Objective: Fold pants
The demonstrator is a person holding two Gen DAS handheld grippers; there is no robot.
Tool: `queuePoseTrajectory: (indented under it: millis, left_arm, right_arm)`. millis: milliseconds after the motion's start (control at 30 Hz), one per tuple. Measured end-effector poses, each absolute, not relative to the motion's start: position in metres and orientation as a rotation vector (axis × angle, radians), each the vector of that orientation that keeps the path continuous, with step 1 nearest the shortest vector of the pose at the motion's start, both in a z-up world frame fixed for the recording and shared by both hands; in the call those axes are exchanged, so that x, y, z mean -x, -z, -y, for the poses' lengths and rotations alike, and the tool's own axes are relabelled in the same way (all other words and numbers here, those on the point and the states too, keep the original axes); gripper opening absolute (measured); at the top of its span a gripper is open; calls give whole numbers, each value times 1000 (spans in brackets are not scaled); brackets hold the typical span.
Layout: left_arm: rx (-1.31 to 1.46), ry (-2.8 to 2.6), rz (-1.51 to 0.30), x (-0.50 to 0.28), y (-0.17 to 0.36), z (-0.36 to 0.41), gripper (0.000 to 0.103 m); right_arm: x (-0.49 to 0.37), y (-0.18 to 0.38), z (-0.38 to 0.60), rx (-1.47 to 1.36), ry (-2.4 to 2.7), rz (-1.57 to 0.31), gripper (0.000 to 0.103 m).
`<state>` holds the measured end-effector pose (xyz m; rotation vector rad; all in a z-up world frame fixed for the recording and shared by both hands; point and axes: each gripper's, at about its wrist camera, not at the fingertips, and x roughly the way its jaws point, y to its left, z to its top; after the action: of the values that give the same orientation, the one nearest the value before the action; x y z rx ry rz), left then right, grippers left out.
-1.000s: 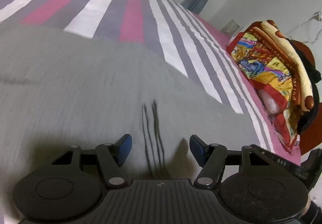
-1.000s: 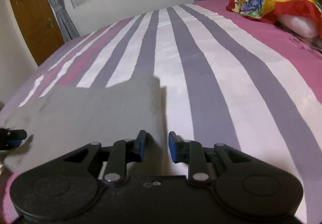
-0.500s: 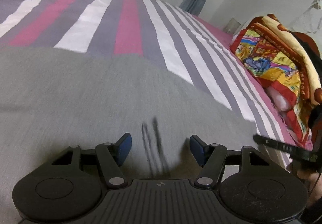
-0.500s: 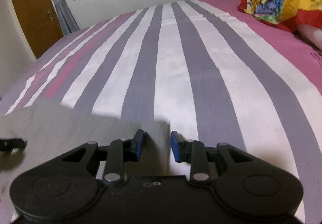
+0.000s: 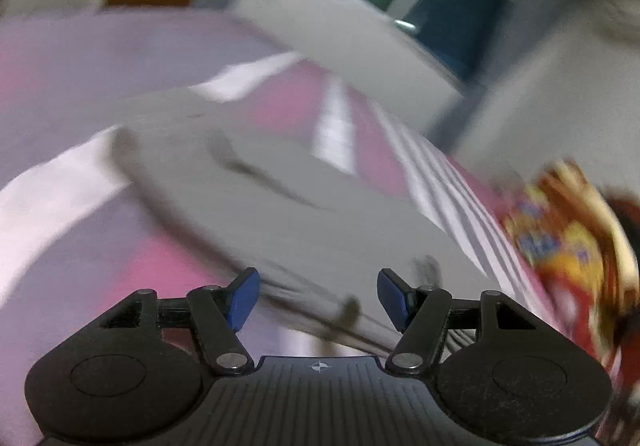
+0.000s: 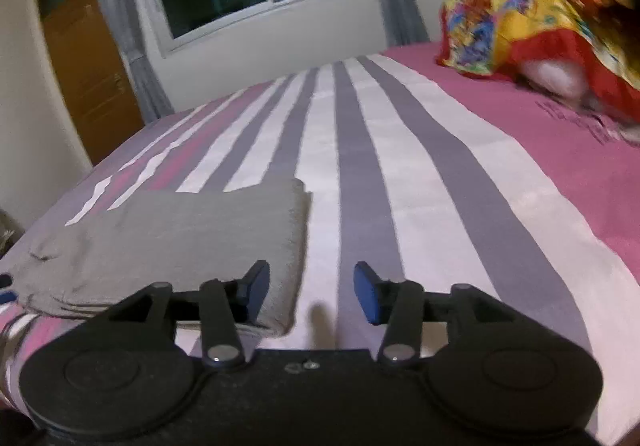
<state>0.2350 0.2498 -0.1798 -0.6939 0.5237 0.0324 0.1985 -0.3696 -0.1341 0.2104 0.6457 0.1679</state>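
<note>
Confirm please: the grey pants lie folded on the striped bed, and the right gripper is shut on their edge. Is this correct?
Not quite. In the right wrist view the right gripper is open, its fingers apart and holding nothing. The grey pants do lie folded on the striped bed.

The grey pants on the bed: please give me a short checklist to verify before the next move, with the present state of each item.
1. Left tongs open and hold nothing: ok.
2. Right tongs open and hold nothing: ok.
3. Grey pants lie as a folded stack on the striped bedsheet: ok.
4. Right edge of the stack straight: ok. Layers at the left end aligned: cannot tell, there is a small wrinkle.
5. Left wrist view sharp enough to judge the fold: not ok, it is blurred.
6. Colourful blanket apart from the pants: ok.
</note>
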Motion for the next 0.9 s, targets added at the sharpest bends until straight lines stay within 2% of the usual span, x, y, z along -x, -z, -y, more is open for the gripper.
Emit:
queuePoseTrajectory:
  millis: [100, 233, 567, 600, 633, 700, 767, 800, 867, 900]
  left_arm:
    - [926, -73, -486, -238, 209, -301, 70]
    - [1128, -78, -379, -244, 249, -340, 68]
    - [1131, 12, -335, -314, 261, -369, 69]
    - [1157, 17, -327, -320, 262, -369, 67]
    - [1194, 14, -312, -319, 262, -373, 37]
    - [1267, 91, -200, -312, 258, -373, 37]
    - [1169, 104, -123, -296, 245, -359, 37]
    - [1168, 55, -146, -294, 251, -358, 37]
    - [1184, -63, -306, -302, 276, -364, 33]
    - [1163, -59, -306, -305, 275, -363, 33]
  right_arm:
    - [-199, 140, 371, -244, -135, -670, 49]
    - [-202, 143, 371, -299, -97, -669, 50]
    - [-206, 151, 370, -296, -55, -699, 51]
    - [-206, 152, 372, -310, -46, -704, 50]
    - [-207, 153, 374, -322, -38, -708, 50]
    - [-206, 155, 378, -340, -26, -711, 50]
    - [-204, 155, 381, -346, -19, -707, 50]
    - [-203, 155, 382, -350, -17, -705, 50]
    - [-205, 156, 383, -361, -11, -710, 50]
    - [-207, 157, 384, -366, -8, -719, 50]
